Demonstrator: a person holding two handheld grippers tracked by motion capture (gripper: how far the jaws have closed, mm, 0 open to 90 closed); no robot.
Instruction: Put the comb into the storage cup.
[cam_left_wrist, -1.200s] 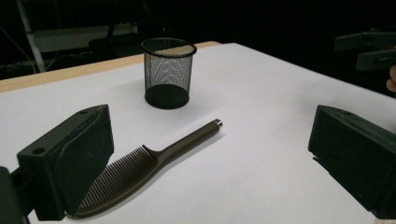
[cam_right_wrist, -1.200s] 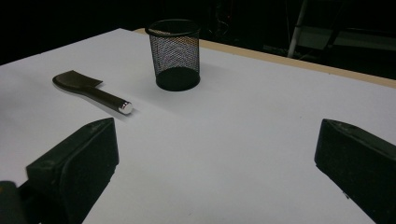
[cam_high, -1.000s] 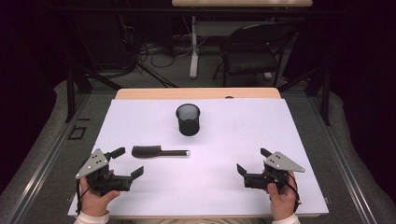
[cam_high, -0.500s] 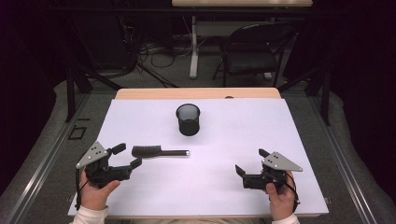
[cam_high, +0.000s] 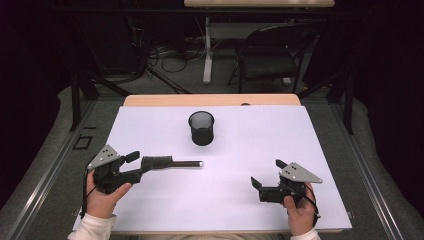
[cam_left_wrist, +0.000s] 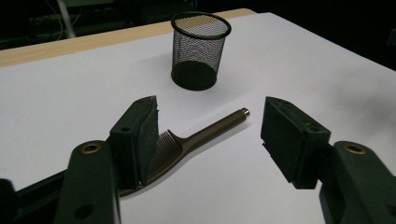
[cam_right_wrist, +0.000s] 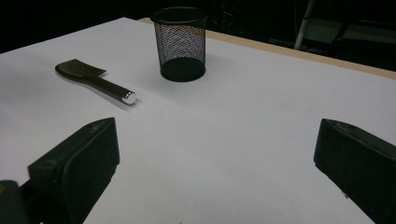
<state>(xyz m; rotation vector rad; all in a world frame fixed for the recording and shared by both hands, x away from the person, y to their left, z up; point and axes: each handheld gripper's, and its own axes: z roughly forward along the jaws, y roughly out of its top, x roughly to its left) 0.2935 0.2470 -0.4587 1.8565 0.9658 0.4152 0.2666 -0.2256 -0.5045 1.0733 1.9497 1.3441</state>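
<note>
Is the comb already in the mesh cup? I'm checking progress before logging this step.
No: the comb lies flat on the white table, apart from the empty mesh cup.

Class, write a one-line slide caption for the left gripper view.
Open left gripper reaches for a comb lying before a mesh cup.

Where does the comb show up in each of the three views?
High view: the comb lies on the white table, left of centre, its toothed end at the open left gripper.
Left gripper view: low centre, toothed end partly behind one jaw, handle pointing up and right.
Right gripper view: upper left, lying flat, metal-tipped handle pointing right.
Shared landmark: the black mesh cup, standing upright beyond the comb in all three.
</note>
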